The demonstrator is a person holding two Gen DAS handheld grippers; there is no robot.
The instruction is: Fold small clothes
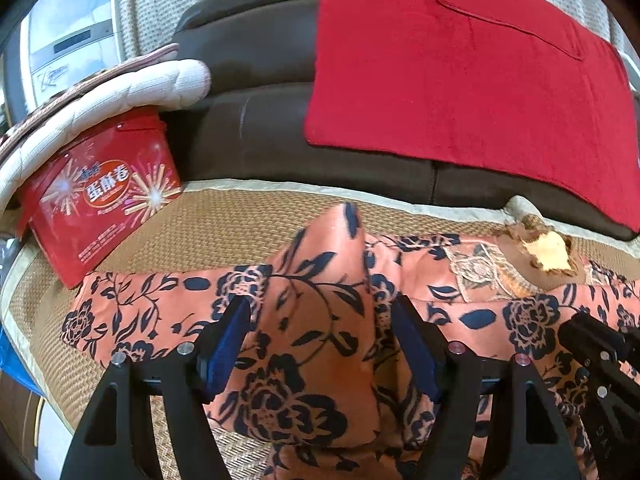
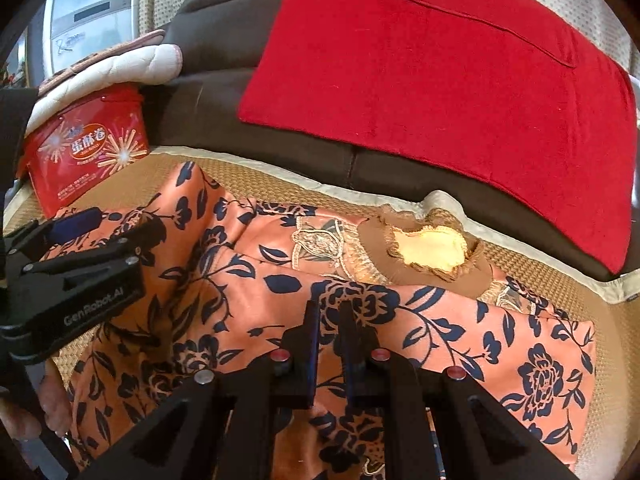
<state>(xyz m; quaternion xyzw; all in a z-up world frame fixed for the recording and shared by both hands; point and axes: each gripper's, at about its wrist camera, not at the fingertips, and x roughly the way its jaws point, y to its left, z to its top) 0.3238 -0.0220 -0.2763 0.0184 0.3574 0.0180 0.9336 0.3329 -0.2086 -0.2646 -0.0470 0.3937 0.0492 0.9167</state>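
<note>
An orange garment with dark blue flowers [image 1: 316, 320] lies on a woven mat [image 1: 224, 220]; its brown lace collar [image 2: 432, 248] points to the sofa. My left gripper [image 1: 320, 316] is open, its fingers on either side of a raised fold of the garment. It also shows in the right wrist view [image 2: 80, 232] at the left. My right gripper [image 2: 329, 312] is shut on the garment's near edge [image 2: 360, 292], and its black body shows at the right edge of the left wrist view [image 1: 600, 344].
A red tin box [image 1: 100, 192] stands on the mat at the left, with a white quilted cushion [image 1: 120, 92] on top. A dark brown sofa back [image 1: 248, 80] rises behind, draped with a red towel [image 1: 460, 72].
</note>
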